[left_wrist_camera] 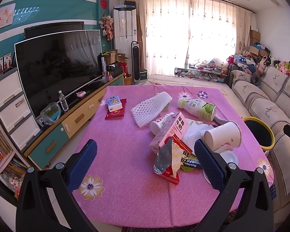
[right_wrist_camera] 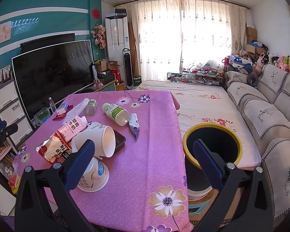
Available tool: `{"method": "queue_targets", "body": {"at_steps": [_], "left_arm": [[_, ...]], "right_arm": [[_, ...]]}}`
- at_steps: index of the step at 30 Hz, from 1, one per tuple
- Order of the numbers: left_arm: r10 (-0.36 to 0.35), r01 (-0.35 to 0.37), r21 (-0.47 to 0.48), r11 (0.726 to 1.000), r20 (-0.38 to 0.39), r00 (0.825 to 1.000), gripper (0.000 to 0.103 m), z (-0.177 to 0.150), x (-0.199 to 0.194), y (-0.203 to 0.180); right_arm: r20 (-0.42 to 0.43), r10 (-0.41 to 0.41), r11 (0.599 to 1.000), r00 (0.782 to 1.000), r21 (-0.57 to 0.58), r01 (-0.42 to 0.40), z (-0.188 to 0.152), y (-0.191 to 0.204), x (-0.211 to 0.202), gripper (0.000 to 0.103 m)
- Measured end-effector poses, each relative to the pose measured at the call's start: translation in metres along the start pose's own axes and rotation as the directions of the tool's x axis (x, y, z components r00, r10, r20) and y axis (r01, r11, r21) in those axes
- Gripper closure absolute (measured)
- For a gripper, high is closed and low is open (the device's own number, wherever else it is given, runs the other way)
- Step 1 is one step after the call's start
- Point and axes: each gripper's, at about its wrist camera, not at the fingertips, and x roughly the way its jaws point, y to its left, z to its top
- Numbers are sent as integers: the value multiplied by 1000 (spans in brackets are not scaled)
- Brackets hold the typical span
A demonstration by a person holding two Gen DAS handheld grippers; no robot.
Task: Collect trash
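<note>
Trash lies on a table with a pink cloth (left_wrist_camera: 125, 174): a red snack wrapper (left_wrist_camera: 170, 160), a pink milk carton (left_wrist_camera: 170, 133), a tipped paper cup (left_wrist_camera: 223, 136), a green juice bottle (left_wrist_camera: 197, 108) and white foam netting (left_wrist_camera: 150, 107). My left gripper (left_wrist_camera: 145, 166) is open above the near table edge, the wrapper between its fingers' lines. My right gripper (right_wrist_camera: 144, 162) is open and empty over the table's right edge. The cup (right_wrist_camera: 98, 141), an upturned white bowl (right_wrist_camera: 94, 176) and a yellow-rimmed dark bin (right_wrist_camera: 212, 145) lie near it.
A TV stand with a large TV (left_wrist_camera: 58, 67) runs along the left. A beige sofa (right_wrist_camera: 270, 116) stands on the right behind the bin. A tissue pack (left_wrist_camera: 114, 104) lies on a red packet at the far left of the table. A black tray (right_wrist_camera: 118, 141) sits under the cup.
</note>
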Motion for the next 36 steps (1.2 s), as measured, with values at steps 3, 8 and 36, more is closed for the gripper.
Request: {"method": "queue_targets", "body": {"at_steps": [3, 8, 36], "left_arm": [[1, -1, 1, 1000, -1, 1000, 4, -1, 0, 0], [1, -1, 0, 1000, 0, 1000, 4, 0, 1, -1], [-6, 6, 5, 1000, -37, 999, 4, -5, 15, -6]], "right_arm": [[1, 0, 1000, 1000, 0, 0, 0, 0, 0, 6], [0, -1, 1000, 1000, 1, 1, 0, 0, 1, 6], [-28, -2, 1000, 1000, 0, 2, -5, -2, 12, 6]]}}
